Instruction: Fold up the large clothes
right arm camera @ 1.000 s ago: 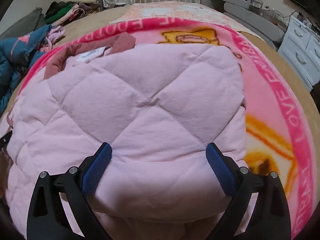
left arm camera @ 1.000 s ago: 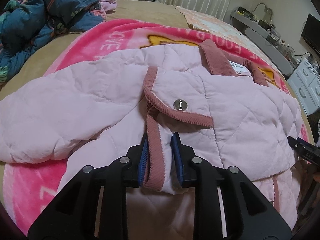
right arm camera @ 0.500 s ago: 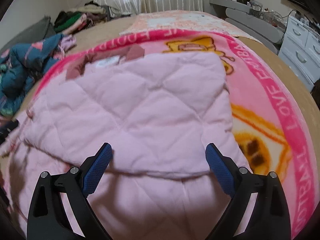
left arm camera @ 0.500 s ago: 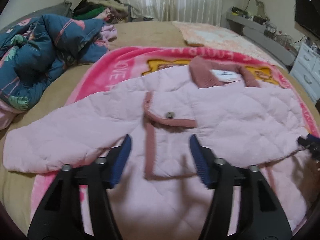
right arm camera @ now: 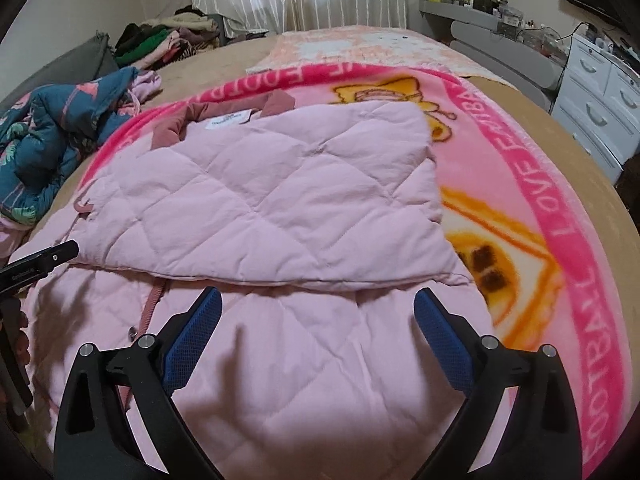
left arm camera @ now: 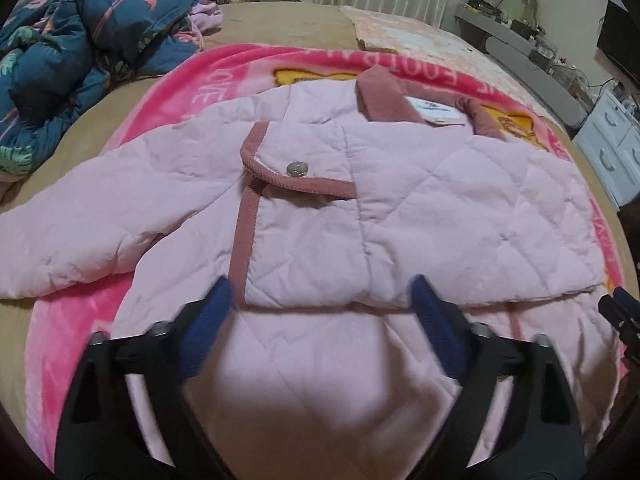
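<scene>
- The pink quilted jacket (left arm camera: 420, 200) lies flat on the pink blanket (right arm camera: 540, 184) on the bed (left arm camera: 280, 20), with its collar (left arm camera: 384, 96) at the far side.
- One part of the jacket is already folded over the body; its edge runs across just in front of both grippers.
- The left gripper (left arm camera: 320, 316) has just been opening its jaws. They now stand wide and nothing is between them; the dark-pink trim (left arm camera: 244, 240) lies on the jacket beyond the left finger.
- The right gripper (right arm camera: 316, 320) also stands wide and empty, above the lower part of the jacket.
- I judge that one fold is just finished and released, and the grippers are between two steps.
- The sleeve (left arm camera: 80, 232) on the left still lies spread out to the side, partly off the blanket.
- The next move probably calls for taking this sleeve near its end and bringing it over the body, and then the lower hem must be folded up toward the collar.
</scene>
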`<move>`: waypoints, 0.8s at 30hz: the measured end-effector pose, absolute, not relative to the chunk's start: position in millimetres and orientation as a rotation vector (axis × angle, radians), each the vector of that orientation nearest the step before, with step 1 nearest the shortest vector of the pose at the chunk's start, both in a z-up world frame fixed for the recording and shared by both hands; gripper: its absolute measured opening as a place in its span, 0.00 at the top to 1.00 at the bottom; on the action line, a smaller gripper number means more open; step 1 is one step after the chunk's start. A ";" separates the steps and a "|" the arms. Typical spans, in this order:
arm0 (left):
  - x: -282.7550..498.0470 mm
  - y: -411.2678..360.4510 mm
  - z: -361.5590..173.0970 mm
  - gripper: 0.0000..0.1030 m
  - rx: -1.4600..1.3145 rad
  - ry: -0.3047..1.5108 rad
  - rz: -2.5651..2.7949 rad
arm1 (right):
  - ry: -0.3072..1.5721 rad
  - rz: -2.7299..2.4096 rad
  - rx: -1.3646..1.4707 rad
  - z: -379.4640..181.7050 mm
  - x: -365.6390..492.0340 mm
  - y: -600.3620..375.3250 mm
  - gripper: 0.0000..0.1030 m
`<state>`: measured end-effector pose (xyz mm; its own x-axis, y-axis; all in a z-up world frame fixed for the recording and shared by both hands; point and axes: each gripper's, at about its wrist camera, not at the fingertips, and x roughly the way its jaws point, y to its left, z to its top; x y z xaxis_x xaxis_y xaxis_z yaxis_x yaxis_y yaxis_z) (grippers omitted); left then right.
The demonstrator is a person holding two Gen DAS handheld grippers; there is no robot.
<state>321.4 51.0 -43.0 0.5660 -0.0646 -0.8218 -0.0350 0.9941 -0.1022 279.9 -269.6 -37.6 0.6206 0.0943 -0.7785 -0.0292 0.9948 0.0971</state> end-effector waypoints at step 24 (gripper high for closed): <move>252.0 129.6 23.1 0.09 -0.068 0.916 0.070 | 0.760 0.133 0.034 40.6 259.3 -162.1 0.04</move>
